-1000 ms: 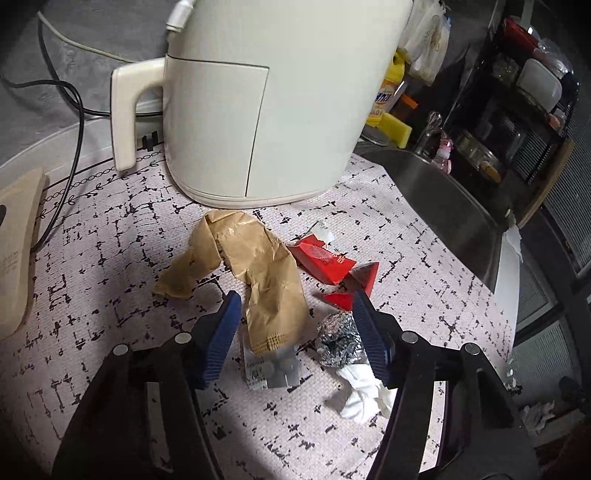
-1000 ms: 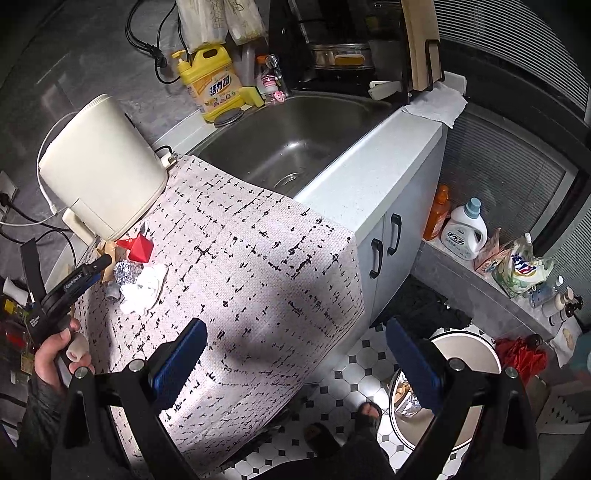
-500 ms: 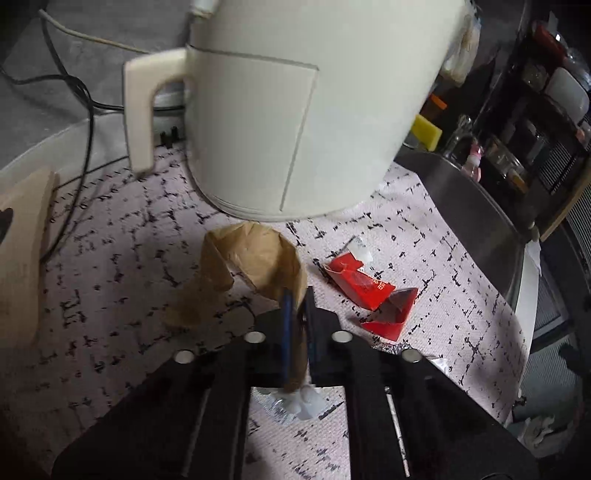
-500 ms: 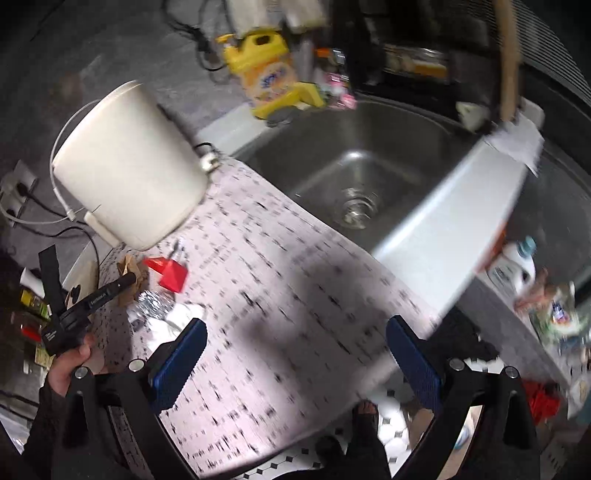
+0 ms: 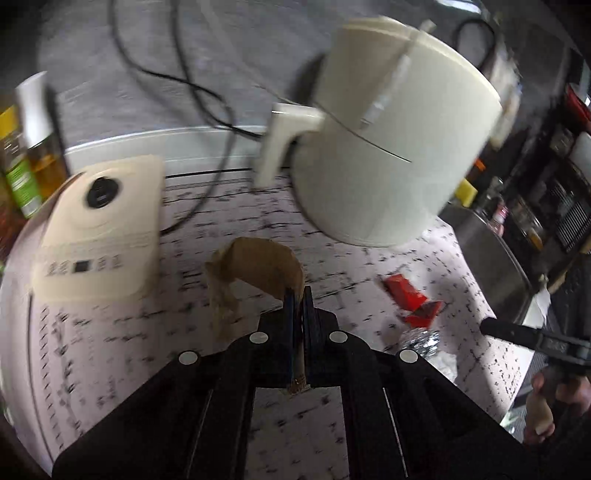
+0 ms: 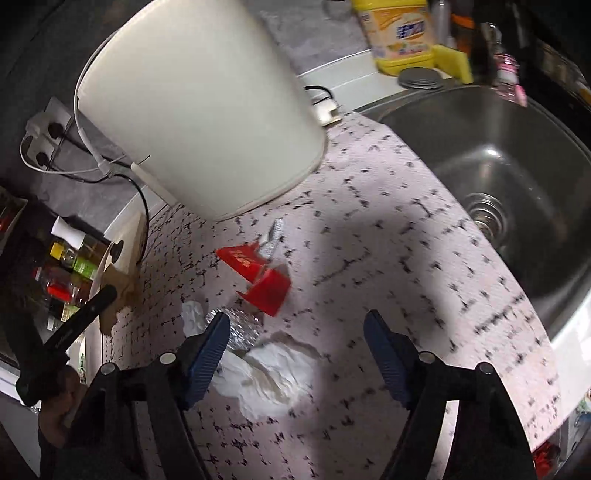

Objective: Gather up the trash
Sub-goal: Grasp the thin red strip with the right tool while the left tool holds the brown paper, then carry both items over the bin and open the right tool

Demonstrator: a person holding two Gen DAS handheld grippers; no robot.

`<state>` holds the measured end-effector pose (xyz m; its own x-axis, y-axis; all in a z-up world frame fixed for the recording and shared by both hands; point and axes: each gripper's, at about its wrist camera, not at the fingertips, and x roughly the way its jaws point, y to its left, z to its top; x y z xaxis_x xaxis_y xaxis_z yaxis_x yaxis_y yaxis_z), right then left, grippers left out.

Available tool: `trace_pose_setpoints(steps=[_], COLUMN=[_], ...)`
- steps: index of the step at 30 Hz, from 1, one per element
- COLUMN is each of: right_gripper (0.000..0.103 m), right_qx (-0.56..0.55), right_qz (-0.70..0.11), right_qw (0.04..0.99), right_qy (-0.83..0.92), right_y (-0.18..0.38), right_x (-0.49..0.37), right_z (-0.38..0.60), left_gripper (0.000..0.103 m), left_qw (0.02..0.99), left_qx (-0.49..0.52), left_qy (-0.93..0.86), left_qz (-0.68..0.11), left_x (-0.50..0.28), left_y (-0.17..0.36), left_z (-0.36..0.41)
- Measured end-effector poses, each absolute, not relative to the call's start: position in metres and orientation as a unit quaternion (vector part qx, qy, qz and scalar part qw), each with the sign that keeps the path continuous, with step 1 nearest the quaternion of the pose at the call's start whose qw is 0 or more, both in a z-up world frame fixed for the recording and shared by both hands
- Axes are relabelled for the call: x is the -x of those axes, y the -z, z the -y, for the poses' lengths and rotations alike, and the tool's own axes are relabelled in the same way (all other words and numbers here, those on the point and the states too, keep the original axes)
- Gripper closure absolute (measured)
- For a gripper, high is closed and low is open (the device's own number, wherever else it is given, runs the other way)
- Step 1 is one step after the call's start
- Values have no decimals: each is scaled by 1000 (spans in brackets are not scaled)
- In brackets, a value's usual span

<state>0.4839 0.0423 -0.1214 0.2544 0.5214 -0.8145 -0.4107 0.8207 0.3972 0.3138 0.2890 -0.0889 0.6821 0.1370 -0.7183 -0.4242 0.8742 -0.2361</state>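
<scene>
My left gripper (image 5: 299, 295) is shut on a brown paper strip (image 5: 258, 258), which arches up off the patterned mat (image 5: 332, 424). To its right lie a red wrapper (image 5: 406, 295), a foil ball (image 5: 421, 341) and a white tissue (image 5: 448, 363). In the right wrist view my right gripper (image 6: 295, 325) hovers over the white tissue (image 6: 273, 373), its jaws closing, wide apart and not touching it. The foil ball (image 6: 240, 328) sits by its left finger and the red wrapper (image 6: 258, 273) just beyond. The brown paper (image 6: 118, 291) hangs at the far left.
A cream air fryer (image 5: 388, 147) stands behind the trash, with cables along the wall. A cream flat appliance (image 5: 99, 236) lies at the left beside bottles (image 5: 22, 166). The steel sink (image 6: 498, 147) opens to the right, a yellow detergent bottle (image 6: 399, 33) behind it.
My left gripper closed on the brown paper and lifted it leftward. My right gripper swung from the counter's edge to above the tissue, and its jaws narrowed.
</scene>
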Motion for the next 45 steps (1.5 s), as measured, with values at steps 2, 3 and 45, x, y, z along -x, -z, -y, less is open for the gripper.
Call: trace_pose_setpoints(steps=[2,3,45], right_gripper=[29,31,99], right_qx=[-49,-51,-107], right_qz=[-537,-540,-514], right_qw=[785,782,848], right_qy=[-305,-307,-77], right_y=[124,126,100], right_x=[-490,-494,-382], right_z=[-55,-60,118], left_gripper=[98,98,98], left_qw=[892,889,907], left_qx=[201,205,186], left_qy=[-174,-185,24], left_qz=[-365,-365,-376], left_x=[-301,-293,-300], left_y=[89,90,111], left_z=[-295,-299,-218])
